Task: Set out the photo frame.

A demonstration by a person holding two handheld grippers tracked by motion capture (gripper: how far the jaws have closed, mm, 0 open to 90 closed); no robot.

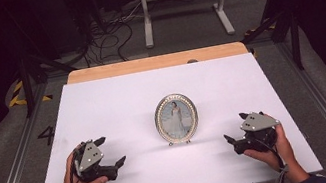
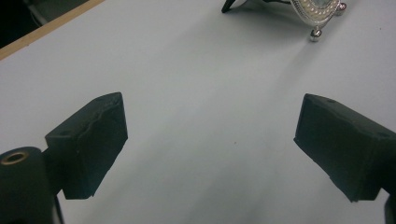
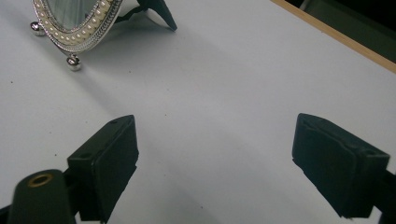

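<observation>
An oval silver photo frame (image 1: 176,118) with a pearl-studded rim stands upright near the middle of the white table (image 1: 117,99), propped on small ball feet and a black back stand. Its lower edge shows at the top of the left gripper view (image 2: 320,10) and at the top left of the right gripper view (image 3: 77,23). My left gripper (image 1: 111,154) rests low on the table at the frame's left, open and empty. At the frame's right my right gripper (image 1: 236,129) sits open too, nothing between its jaws. Both point toward the frame from a distance.
The white sheet covers a wooden tabletop whose far edge (image 1: 156,62) stays bare. Beyond the table stand a white metal stand (image 1: 183,4) and loose cables (image 1: 106,38) on the dark floor.
</observation>
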